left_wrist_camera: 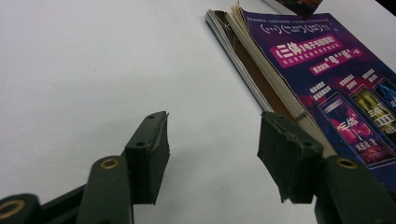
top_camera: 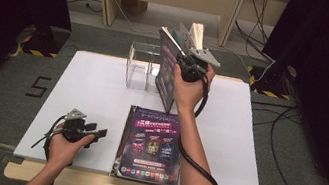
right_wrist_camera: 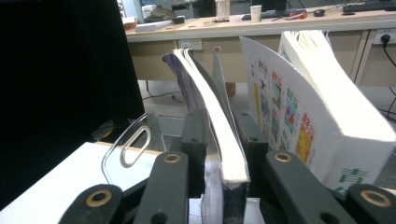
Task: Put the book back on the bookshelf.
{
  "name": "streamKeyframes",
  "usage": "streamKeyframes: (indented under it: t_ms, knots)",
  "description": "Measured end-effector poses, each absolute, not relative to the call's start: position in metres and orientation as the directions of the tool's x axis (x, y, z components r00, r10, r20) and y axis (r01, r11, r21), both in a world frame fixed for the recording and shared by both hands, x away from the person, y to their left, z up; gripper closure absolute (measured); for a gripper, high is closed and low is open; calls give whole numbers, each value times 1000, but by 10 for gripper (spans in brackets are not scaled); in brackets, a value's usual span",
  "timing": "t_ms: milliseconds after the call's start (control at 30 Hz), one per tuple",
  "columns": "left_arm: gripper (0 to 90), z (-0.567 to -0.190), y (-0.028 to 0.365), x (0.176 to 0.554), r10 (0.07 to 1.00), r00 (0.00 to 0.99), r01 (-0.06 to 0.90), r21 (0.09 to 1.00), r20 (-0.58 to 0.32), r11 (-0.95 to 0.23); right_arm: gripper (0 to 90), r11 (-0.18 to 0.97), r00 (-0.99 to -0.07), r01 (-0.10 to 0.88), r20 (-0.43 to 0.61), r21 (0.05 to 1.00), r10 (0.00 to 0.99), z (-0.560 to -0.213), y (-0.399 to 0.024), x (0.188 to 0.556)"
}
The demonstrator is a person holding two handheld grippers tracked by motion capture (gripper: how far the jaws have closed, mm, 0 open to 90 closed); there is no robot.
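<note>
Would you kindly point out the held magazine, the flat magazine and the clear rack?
held magazine (right_wrist_camera: 219,140): right gripper view, page edge.
flat magazine (top_camera: 153,144): high view, cover's middle.
clear rack (top_camera: 138,70): high view, front wall.

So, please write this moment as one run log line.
right gripper: around upright magazine, at clear rack | left gripper: open, empty | second magazine: flat on table
</note>
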State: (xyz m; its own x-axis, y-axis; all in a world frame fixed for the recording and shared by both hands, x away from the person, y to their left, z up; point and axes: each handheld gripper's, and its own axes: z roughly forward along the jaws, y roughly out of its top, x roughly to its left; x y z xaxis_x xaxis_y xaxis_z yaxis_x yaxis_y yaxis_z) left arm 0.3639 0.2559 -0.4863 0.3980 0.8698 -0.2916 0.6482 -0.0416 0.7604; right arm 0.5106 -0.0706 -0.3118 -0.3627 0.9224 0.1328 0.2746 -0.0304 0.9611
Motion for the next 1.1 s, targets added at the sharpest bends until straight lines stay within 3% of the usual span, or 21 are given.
streamKeyframes:
  t_ms: [1100]
  knots:
    - [421, -487, 255, 364, 867, 404, 651, 757, -291, -49, 840, 50, -377, 363, 97, 930, 921, -304, -67, 525]
